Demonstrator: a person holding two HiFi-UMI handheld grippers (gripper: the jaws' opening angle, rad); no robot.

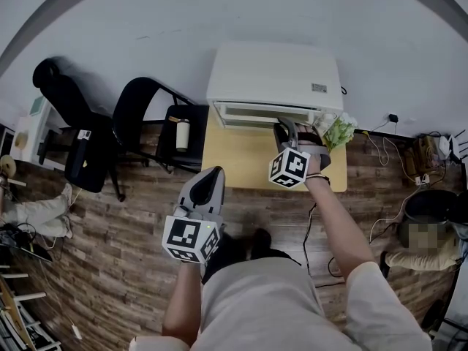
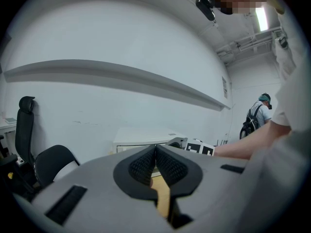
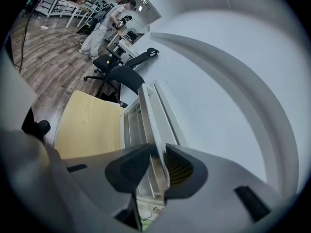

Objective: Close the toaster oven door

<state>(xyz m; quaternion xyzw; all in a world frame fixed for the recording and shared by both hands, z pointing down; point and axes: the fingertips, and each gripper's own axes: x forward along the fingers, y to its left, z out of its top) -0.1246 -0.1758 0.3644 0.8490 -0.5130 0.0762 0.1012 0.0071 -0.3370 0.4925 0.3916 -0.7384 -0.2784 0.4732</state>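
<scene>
Door: toaster oven door (image 3: 151,125) looks nearly up; a narrow gap seemingly remains.
Right tool (image 3: 158,155): clamped on the door's edge, worktop's (image 1: 234,159) 12 o'clock.
Left tool (image 2: 155,152): clenched, empty.

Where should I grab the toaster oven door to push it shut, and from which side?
Take the toaster oven door by its long top edge, coming from the front, jaws straddling that thin rim. It seems hinged at the bottom, so the top gives most leverage. The right gripper is clamped there.
</scene>
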